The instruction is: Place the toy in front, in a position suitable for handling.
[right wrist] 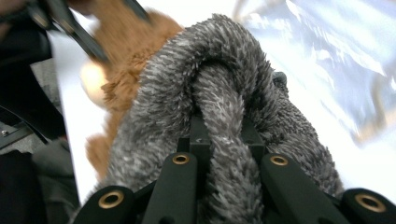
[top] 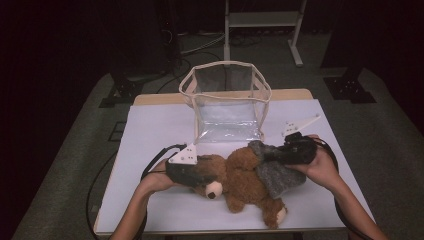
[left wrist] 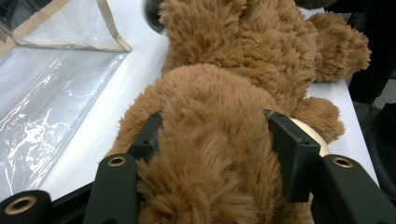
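We had the teddy bear (top: 240, 182) lying on the desk (top: 150, 130) just before the clear bag (top: 227, 100); our left claw (left wrist: 215, 140) clamped its head to steady it, while our right claw (right wrist: 219, 135) pinched its grey scarf (right wrist: 219, 93).

teddy bear (top: 240, 177): brown | cloth (top: 277, 172): mottled grey | table cover (top: 150, 125): white

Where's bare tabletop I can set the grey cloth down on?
Bare white tabletop lies left of the clear plastic bag, and along the near-left edge below the left tool. The middle is crowded by the brown plush bear and grey fuzzy cloth.
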Demonstrator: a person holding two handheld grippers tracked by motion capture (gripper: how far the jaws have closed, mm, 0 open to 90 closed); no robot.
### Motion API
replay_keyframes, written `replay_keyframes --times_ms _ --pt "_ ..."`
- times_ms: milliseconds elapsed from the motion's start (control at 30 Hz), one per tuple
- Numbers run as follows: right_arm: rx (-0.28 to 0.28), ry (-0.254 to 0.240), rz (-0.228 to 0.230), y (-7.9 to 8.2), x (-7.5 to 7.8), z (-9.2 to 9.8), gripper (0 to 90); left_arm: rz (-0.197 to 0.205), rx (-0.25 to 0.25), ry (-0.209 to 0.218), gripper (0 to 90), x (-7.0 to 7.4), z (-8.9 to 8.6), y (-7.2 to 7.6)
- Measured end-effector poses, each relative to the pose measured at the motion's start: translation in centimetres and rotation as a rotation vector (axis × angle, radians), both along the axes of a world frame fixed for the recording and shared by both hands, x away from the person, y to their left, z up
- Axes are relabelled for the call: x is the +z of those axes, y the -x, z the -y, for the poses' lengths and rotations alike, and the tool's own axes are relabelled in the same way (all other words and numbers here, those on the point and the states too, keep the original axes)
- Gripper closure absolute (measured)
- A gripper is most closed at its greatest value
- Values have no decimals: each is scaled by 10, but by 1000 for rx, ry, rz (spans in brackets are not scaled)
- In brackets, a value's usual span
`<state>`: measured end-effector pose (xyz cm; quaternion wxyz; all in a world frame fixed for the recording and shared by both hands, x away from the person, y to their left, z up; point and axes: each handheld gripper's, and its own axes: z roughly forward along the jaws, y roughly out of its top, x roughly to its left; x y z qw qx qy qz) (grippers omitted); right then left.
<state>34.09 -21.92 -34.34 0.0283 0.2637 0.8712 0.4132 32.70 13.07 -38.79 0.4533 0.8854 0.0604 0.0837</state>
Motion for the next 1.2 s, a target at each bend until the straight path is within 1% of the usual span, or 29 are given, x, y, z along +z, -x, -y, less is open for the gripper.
replay_keyframes --times_ms 33,100,133,167,233,267,333,400,433,500,533,567,600,667,700,733,800,833,867,900,933,967,1000,1033,1067,1100,1133,1167,1200 --pt "36 -2 18 -1 9 -16 803 4 1 -3 452 0 0 0" --pt "69 3 31 -4 11 -31 803 9 -2 -6 452 0 0 1" --pt "76 14 25 -5 10 -36 803 8 -3 -7 452 0 -1 1" --pt "82 36 22 -7 6 -41 802 7 -4 -6 452 0 -1 1" --pt "79 98 -1 -8 -8 -45 802 6 -8 -5 452 0 -2 1" --pt "73 109 -9 -7 -15 -42 803 5 -12 -3 452 0 -2 1" --pt "53 69 -28 -4 -20 -27 803 4 -12 -6 452 1 -1 1" --pt "22 73 -31 -1 -23 -10 803 2 -10 -2 452 0 -1 1" --pt "1 76 -47 1 -26 3 803 4 -10 -3 452 0 -1 1" --pt "-44 102 -71 3 -28 23 802 5 -8 -5 453 1 0 2" --pt "-60 83 -79 5 -26 31 802 5 -8 -7 453 1 0 2" --pt "-64 56 -74 7 -20 37 802 6 -9 -7 452 1 0 2" --pt "-67 40 -51 9 -11 39 802 4 -6 -3 452 0 0 2" --pt "-47 -16 -9 12 11 37 802 1 -3 0 452 0 0 1" --pt "-25 -38 24 13 25 31 802 0 -3 1 452 0 0 1" --pt "-10 -46 43 13 34 26 802 -2 -3 1 452 0 0 1" --pt "44 -54 82 12 52 6 802 -3 -5 3 451 0 0 1" --pt "68 -48 96 11 59 -6 802 -4 -5 6 451 -1 -1 1" --pt "96 -38 104 10 63 -20 802 3 -8 2 451 0 -1 1" --pt "121 -27 101 8 65 -35 802 1 -6 2 451 0 -1 1" --pt "150 -2 99 5 63 -49 801 2 -7 0 451 0 -1 1" --pt "181 46 96 2 56 -67 800 2 -6 3 451 0 -1 2" --pt "195 74 88 0 50 -76 800 3 -5 5 451 -1 -1 2" --pt "195 74 88 0 50 -76 800 3 -5 5 451 -1 -1 2" --pt "212 136 56 -4 30 -92 800 4 -5 5 451 -1 -1 2" --pt "219 174 44 -6 18 -97 800 7 -6 7 450 -1 -1 2" --pt "217 174 20 -7 7 -98 801 8 -9 5 449 -1 -1 2" --pt "221 155 6 -9 0 -95 802 5 -9 7 446 -1 -1 2" --pt "201 136 -8 -8 -3 -90 803 8 -10 10 439 -1 -2 1"
